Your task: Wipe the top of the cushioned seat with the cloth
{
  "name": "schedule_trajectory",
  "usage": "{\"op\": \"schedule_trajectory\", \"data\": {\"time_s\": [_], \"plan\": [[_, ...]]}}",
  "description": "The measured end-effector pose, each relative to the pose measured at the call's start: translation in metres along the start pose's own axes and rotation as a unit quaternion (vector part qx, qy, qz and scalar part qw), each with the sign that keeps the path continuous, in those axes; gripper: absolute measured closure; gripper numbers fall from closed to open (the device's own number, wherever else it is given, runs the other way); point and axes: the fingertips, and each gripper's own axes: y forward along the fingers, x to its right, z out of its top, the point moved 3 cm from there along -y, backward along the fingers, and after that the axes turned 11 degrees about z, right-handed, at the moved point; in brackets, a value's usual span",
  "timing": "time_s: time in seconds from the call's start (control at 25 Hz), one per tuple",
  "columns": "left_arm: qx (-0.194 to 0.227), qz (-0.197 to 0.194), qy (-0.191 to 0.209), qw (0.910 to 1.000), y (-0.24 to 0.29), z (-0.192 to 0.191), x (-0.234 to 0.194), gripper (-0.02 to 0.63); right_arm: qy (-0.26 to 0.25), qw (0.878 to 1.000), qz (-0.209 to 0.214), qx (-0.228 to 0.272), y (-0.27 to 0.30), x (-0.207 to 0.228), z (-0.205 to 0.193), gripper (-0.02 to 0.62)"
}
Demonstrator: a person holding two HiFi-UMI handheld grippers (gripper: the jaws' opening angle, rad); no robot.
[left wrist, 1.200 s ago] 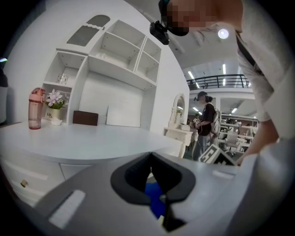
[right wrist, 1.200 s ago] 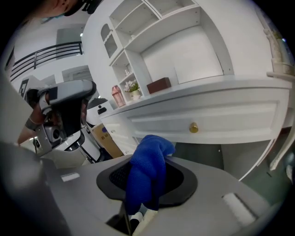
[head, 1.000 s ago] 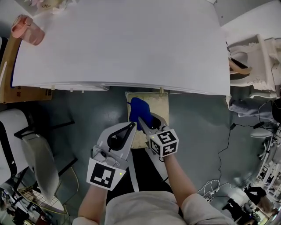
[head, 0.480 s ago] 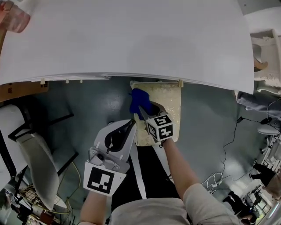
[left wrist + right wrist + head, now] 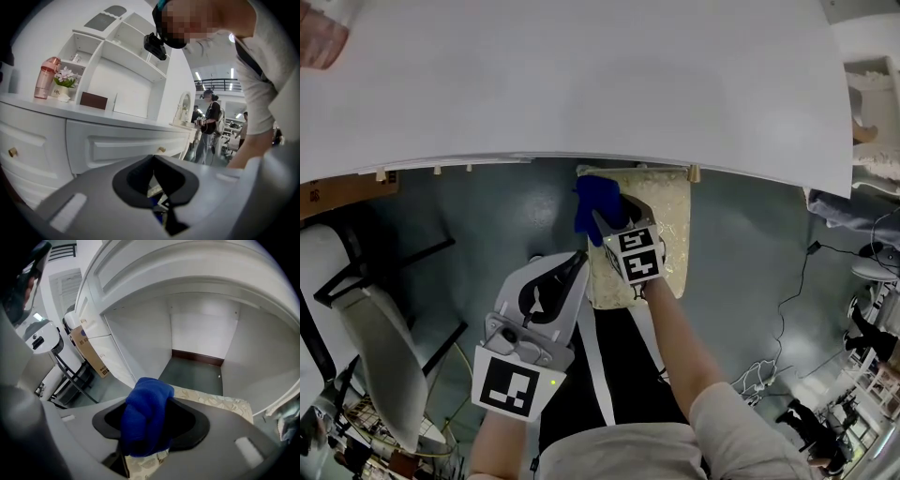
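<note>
Head view looks down on the seat (image 5: 664,220), a cream patterned cushion that stands partly under the edge of the white table (image 5: 581,75). The right gripper (image 5: 602,223) is over the far left corner of the seat, and its jaws are clamped on the blue cloth (image 5: 592,197). The right gripper view shows a thick bunch of the cloth between the jaws, with the cushion just behind it. I cannot tell if the cloth presses on the cushion or only hangs close over it. The left gripper (image 5: 578,262) is off the seat, beside its near left corner, with the jaw tips together and nothing between them (it takes no part in the work). The cloth looks soft, light and limp, so I judge that it will fold and roll under the jaws rather than slide as a flat pad. The hold on a thick bunch seems right, if enough loose cloth stays in front to meet the surface. The cushion will probably give a little under pressure, and its woven cover may drag the cloth, so a light, even push should be enough.
</note>
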Motion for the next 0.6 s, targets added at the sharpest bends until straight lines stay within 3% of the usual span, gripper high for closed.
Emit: {"op": "schedule_trajectory", "data": {"time_s": [0.24,0.6], "plan": [[-0.003,0.002,-0.001,1.0,0.005,-0.002,0.0,0.606,-0.024,1.0,-0.01,-0.011,0.004,0.006,0.0,0.454],[-0.009,-0.004,0.0,1.0,0.016,-0.002,0.018,0.606,-0.01,1.0,-0.026,-0.004,-0.019,0.041,-0.01,0.471]]}}
